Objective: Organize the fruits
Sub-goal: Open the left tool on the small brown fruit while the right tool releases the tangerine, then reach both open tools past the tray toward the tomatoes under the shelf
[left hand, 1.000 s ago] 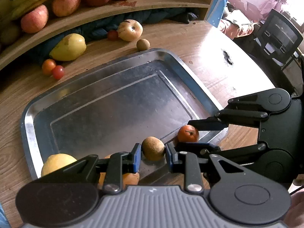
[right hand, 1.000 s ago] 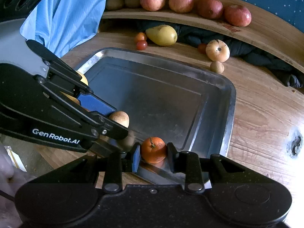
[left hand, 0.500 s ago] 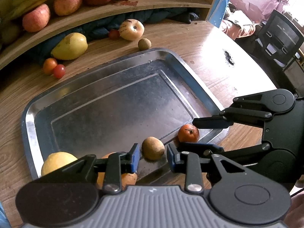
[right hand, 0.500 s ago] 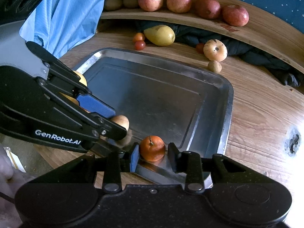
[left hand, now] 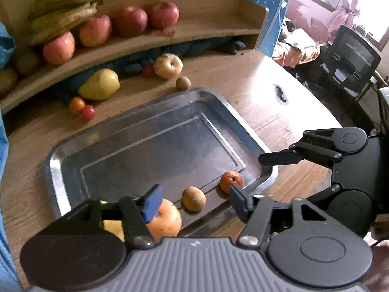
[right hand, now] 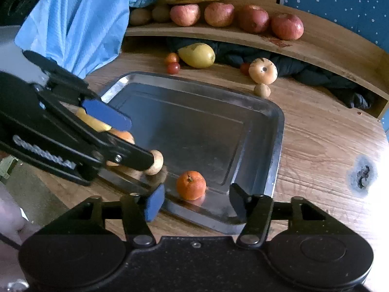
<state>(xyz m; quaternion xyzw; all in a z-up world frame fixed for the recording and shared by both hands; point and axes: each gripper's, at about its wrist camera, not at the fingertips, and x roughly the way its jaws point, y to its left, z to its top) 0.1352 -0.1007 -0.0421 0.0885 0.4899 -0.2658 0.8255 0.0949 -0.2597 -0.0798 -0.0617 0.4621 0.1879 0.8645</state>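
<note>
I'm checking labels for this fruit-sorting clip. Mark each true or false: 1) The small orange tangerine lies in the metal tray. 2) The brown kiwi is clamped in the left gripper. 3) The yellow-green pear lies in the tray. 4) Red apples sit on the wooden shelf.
1) True: the small orange tangerine rests in the metal tray, near its corner.
2) False: the brown kiwi lies free in the tray; the left gripper is opening, its pads clear of it.
3) False: the yellow-green pear lies on the wooden table beyond the tray.
4) True: red apples line the wooden shelf.
</note>
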